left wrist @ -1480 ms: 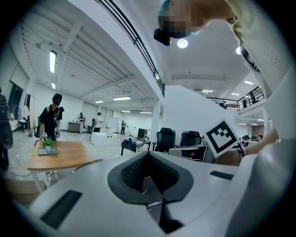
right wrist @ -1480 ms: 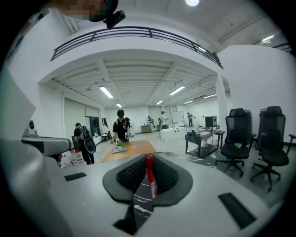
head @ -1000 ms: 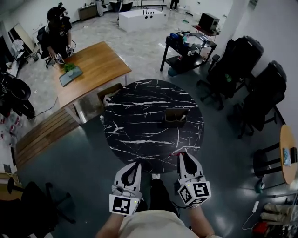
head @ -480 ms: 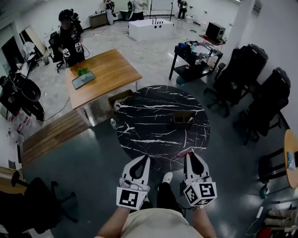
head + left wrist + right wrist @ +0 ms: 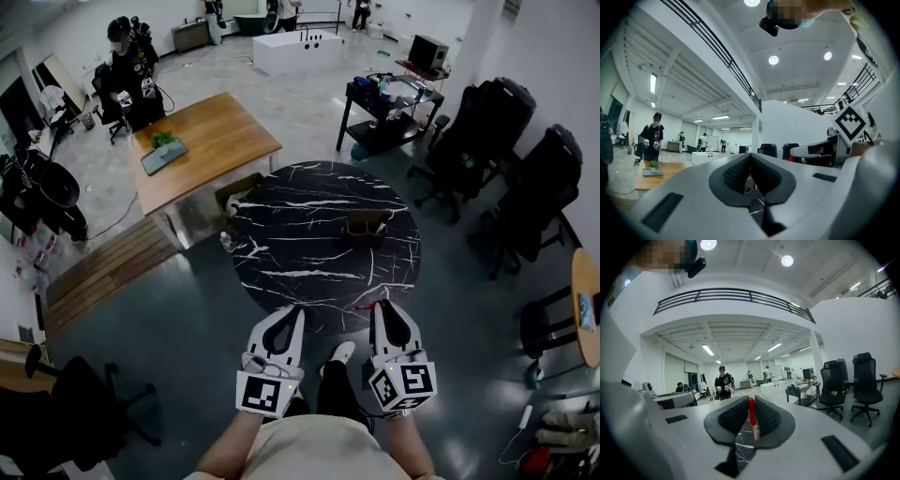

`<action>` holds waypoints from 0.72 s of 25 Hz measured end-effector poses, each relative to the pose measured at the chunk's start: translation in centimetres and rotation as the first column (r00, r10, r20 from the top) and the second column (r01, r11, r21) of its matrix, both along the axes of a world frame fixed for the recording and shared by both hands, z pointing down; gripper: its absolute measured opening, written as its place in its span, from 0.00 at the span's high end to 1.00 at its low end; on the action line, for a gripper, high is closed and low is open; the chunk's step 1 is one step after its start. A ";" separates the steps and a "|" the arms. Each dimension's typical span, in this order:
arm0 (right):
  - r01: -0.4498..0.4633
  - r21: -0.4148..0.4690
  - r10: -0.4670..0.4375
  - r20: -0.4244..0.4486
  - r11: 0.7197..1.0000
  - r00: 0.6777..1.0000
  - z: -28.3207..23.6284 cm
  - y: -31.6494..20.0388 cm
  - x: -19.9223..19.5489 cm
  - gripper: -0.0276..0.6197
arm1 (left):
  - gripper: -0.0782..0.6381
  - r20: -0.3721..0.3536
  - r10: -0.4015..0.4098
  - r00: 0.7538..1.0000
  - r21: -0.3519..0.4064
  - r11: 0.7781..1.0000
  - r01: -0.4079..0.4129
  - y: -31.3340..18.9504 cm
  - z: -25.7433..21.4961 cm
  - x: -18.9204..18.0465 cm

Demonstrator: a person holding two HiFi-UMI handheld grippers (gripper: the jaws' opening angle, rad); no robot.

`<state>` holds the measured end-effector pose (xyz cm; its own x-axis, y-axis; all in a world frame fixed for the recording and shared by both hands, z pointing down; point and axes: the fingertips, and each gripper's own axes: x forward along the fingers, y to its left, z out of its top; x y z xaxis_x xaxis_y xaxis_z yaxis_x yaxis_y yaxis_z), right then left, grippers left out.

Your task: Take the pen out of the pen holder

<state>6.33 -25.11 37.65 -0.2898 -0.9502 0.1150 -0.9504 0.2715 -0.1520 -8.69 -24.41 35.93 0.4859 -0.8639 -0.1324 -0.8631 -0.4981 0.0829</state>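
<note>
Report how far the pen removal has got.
Done: the slim red pen is out, clamped between the jaws of the right gripper, well clear of the brown box-shaped pen holder on the round black marble table. In hand: only that pen; the left gripper is shut on nothing. Left: little, perhaps setting the pen down.

Hand-held grippers: 2, i.e. left hand-held gripper (image 5: 294, 313) and right hand-held gripper (image 5: 382, 307). Red pen (image 5: 751, 417): 1. Pen holder (image 5: 367, 226): 1. Tabletops: 2, i.e. round black marble tabletop (image 5: 281, 246) and rectangular wooden tabletop (image 5: 220, 139). Black cart (image 5: 389, 111): 1. Black office chairs (image 5: 541, 192) at right: several, exact number unclear.
</note>
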 end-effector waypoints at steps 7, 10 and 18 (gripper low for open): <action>0.001 0.008 -0.001 -0.002 1.000 1.000 -0.4 0.4 -0.2 0.87 | 0.87 0.017 0.011 1.000 -0.001 1.000 -0.011 0.5 0.1 0.2; 0.002 0.013 -0.002 -0.004 1.000 1.000 -0.5 0.5 -0.3 0.87 | 0.87 0.013 0.015 1.000 0.000 1.000 -0.015 0.4 -0.1 0.4; -0.018 0.010 0.018 -0.008 1.000 1.000 -0.3 1.2 0.2 0.87 | 0.87 0.008 0.038 0.999 0.011 0.999 -0.038 0.7 -0.3 1.1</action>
